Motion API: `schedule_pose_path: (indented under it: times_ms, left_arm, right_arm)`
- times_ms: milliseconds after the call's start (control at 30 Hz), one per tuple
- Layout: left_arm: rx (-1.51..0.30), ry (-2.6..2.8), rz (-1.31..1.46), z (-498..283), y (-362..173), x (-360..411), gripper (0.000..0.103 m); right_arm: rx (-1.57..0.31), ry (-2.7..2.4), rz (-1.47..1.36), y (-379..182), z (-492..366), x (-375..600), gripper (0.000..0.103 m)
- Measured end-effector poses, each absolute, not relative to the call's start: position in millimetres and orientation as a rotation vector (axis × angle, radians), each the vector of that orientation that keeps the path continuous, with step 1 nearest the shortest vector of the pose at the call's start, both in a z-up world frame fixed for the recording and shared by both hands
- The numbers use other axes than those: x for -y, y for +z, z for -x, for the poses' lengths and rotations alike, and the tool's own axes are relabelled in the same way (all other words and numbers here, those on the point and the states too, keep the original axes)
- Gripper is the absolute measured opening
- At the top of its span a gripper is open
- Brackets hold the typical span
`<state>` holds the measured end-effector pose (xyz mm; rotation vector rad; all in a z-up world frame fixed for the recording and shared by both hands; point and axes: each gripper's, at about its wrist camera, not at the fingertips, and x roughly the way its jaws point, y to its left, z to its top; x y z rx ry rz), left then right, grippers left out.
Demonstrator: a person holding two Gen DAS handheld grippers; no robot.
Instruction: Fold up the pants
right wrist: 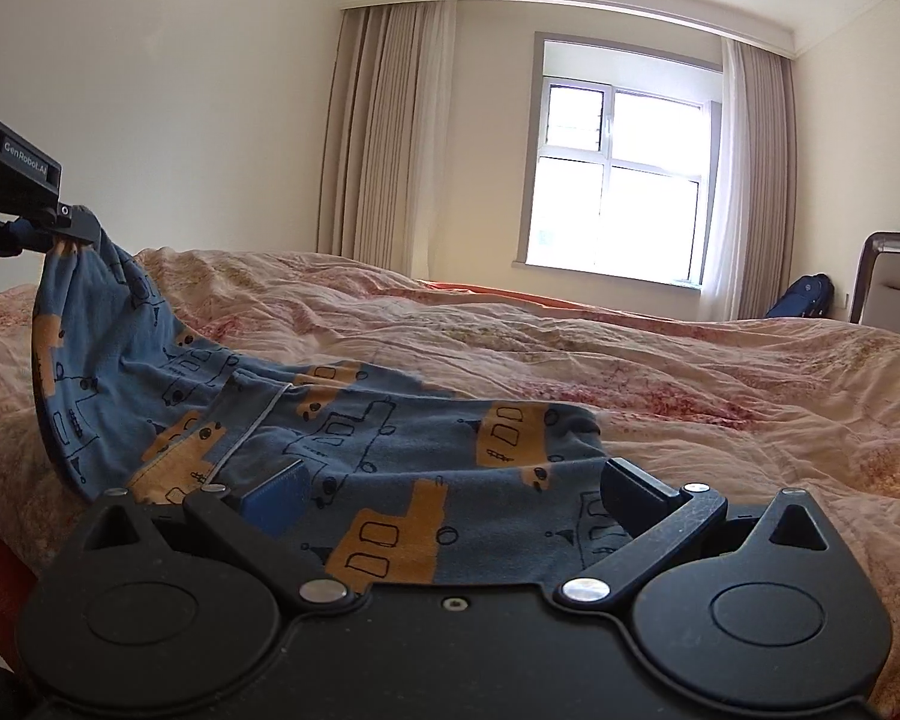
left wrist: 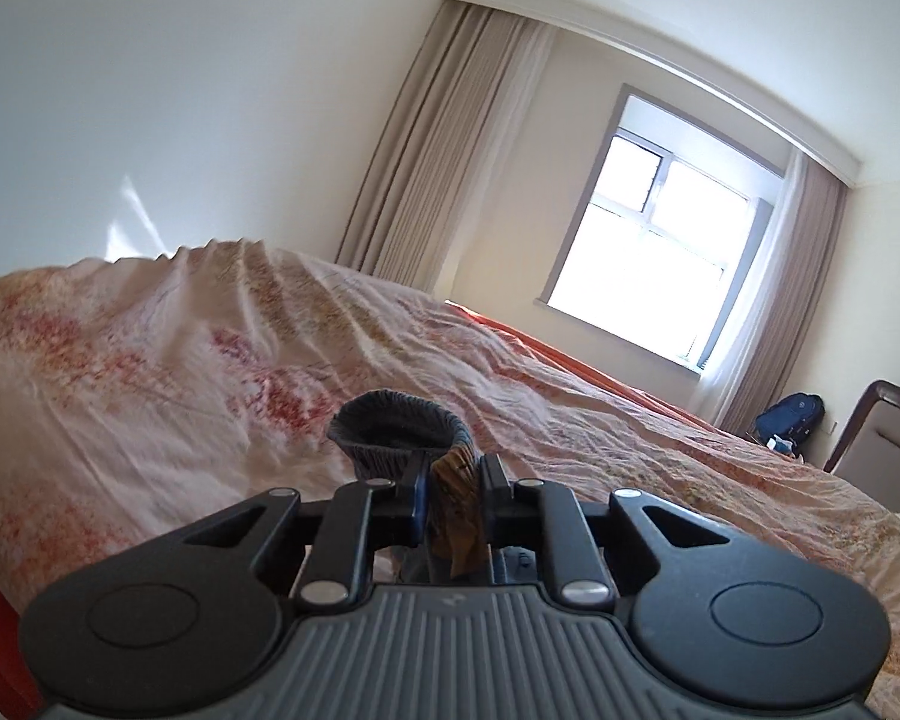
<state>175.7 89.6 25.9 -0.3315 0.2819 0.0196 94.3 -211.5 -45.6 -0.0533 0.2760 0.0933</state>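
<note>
Blue pants (right wrist: 354, 432) with orange truck prints lie across the bed. My left gripper (left wrist: 455, 474) is shut on one end of them, and a ribbed cuff (left wrist: 399, 432) loops out past its fingers. In the right wrist view that same left gripper (right wrist: 75, 228) holds the end lifted above the bed at far left, the cloth hanging from it. My right gripper (right wrist: 456, 492) stands open low over the pants, with the fabric lying between its spread fingers and not pinched.
The bed is covered by a wrinkled pink floral quilt (right wrist: 660, 360) over an orange sheet (left wrist: 570, 363). A window (right wrist: 618, 180) with beige curtains is on the far wall. A dark headboard (right wrist: 894, 276) and a blue backpack (right wrist: 807, 294) stand at right.
</note>
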Motion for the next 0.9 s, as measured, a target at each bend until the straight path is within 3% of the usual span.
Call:
schedule_pose_path:
  times_ms: [400, 767, 900]
  left_arm:
    - [-0.216, -0.266, 0.017, -158, 57, 61, 0.018]
    - [-0.376, -0.464, -0.219, -164, -3, 171, 0.018]
    - [-0.426, -0.498, -0.201, -170, -21, 175, 0.025]
  right_arm:
    - [-0.279, -0.047, -0.019, -58, -70, 276, 0.103]
    - [-0.339, -0.153, -0.052, -81, -61, 317, 0.103]
    - [-0.354, -0.172, -0.053, -88, -61, 325, 0.103]
